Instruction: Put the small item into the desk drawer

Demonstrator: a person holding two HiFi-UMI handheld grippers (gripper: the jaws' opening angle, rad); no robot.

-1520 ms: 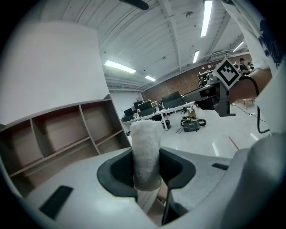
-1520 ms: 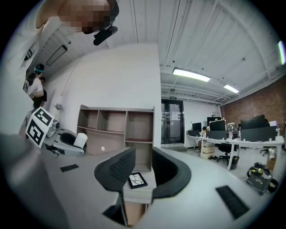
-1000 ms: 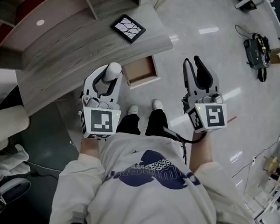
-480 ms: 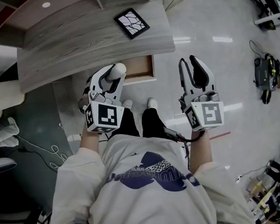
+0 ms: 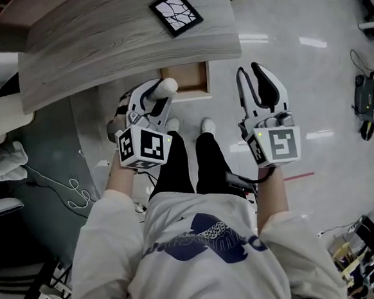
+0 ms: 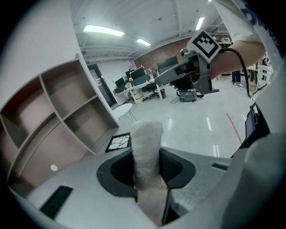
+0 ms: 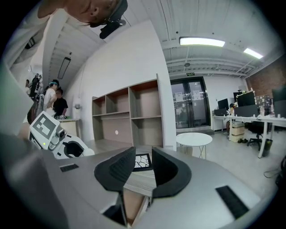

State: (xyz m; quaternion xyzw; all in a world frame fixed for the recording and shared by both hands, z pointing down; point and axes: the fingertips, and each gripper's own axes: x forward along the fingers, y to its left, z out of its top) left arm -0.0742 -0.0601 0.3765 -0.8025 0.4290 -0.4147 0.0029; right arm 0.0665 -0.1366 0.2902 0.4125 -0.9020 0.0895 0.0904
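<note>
Room first: the desk [image 5: 101, 43] runs across the top of the head view, and its front edge overhangs the back part of the open drawer [image 5: 185, 81]. Only the drawer's near part shows, sitting under the desk's right end. Past the right corner it's just bare shiny floor [image 5: 312, 103], so loads of space on that side. There's a black-framed tile [image 5: 176, 13] near the desk's front right corner, well above everything I'm doing.

Compared with a second ago, both tools have come down and in toward the desk's front edge. The roll was off to the left of the drawer before — now its tip is right by the drawer's near left corner.

My left gripper [image 5: 159, 95] is clamped on the small item, a white fuzzy roll [image 5: 167, 86]. The roll stands up between the pads and pokes out past the jaw tips, and the opening hasn't changed. My right gripper [image 5: 254, 82] has nothing in it — its jaws sit a narrow gap apart, just right of the drawer's front right corner.
</note>
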